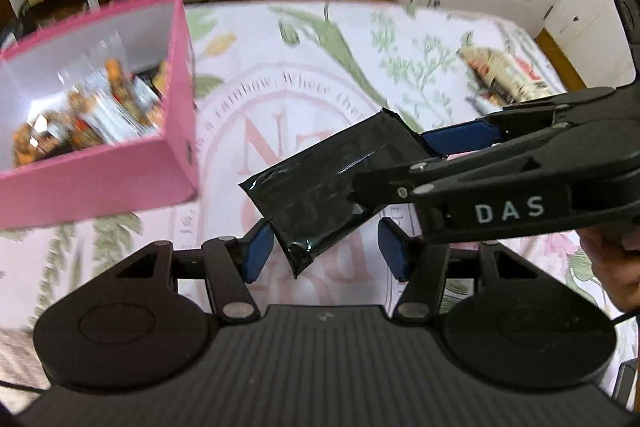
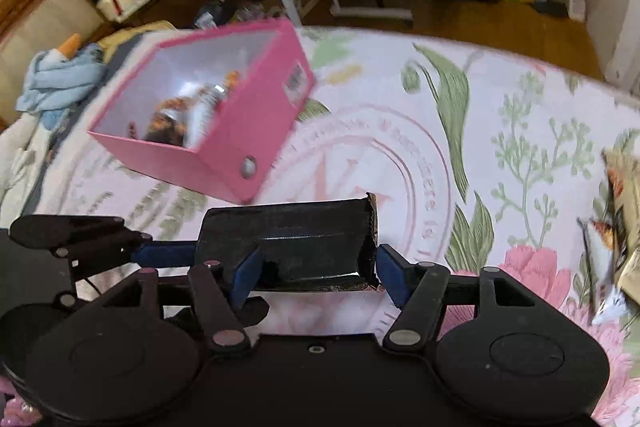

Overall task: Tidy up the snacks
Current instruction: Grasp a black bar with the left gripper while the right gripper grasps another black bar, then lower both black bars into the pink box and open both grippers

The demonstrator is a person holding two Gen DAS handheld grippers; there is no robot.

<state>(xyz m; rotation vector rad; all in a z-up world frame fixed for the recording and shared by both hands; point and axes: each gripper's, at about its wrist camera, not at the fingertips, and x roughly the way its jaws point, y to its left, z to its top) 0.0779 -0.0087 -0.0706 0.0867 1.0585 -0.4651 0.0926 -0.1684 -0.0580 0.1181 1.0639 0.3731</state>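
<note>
A black foil packet [image 1: 320,179] hangs in the air between the 2 grippers, above a floral cloth [image 1: 304,59] and just to the right of a pink box [image 1: 120,183] that already has snacks in it. The left gripper [image 1: 326,247] has its jaws partly apart around the packet's lower corner. 1 pad [image 1: 258,247] touches the foil and the other pad [image 1: 394,251] shows a sliver of cloth beside it, so it cannot be told whether this gripper really clamps the packet. The right gripper [image 2: 318,271] has its jaws wide apart. In its own view the packet lies across them, with the torn end at 1 pad and the other pad in front of the foil's face, so it does not look pinched there. The packet looks light and thin, a soft crinkly wrapper with something flat and fairly stiff inside, since it keeps its shape in the air. Glossy foil is likely to be slippery, so a hold across the narrow width near the middle would probably be safer than one on the crimped, torn end, which could fold or slide out. Hard squeezing may crush the contents. More packs [image 1: 508,75] lie on the cloth, well apart to the right.
</note>
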